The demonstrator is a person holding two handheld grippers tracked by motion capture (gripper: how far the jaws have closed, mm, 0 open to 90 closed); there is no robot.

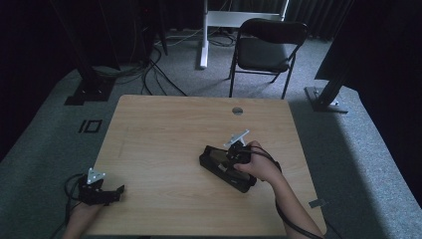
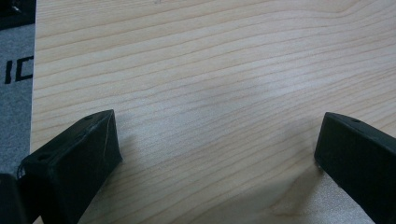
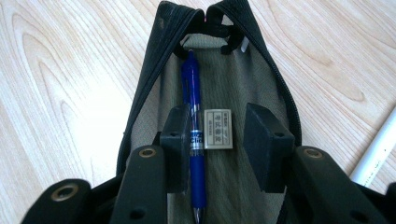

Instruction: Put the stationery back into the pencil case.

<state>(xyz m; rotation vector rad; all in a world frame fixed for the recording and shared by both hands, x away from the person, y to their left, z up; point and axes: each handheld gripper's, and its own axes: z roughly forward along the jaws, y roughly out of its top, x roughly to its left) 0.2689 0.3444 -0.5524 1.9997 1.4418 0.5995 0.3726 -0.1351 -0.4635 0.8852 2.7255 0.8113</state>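
1. Black fabric forms the open pencil case (image 1: 226, 169), lying on the pale wood surface (image 1: 164, 144) right of centre, near the front edge.
2. Inside it, on the grey-green lining, a blue pen (image 3: 195, 135) lies lengthwise, with a small grey eraser (image 3: 218, 129) just beside it.
3. The right gripper (image 3: 217, 140) reaches into the case; its jaws stand parted around pen and eraser, the left jaw close against the pen, the other clear of the eraser, clamping nothing.
4. The left gripper (image 1: 102, 191) rests at the surface's front left corner, well apart from the case, jaws spread wide over bare wood.
5. A white rod (image 3: 378, 149) lies beside the case.
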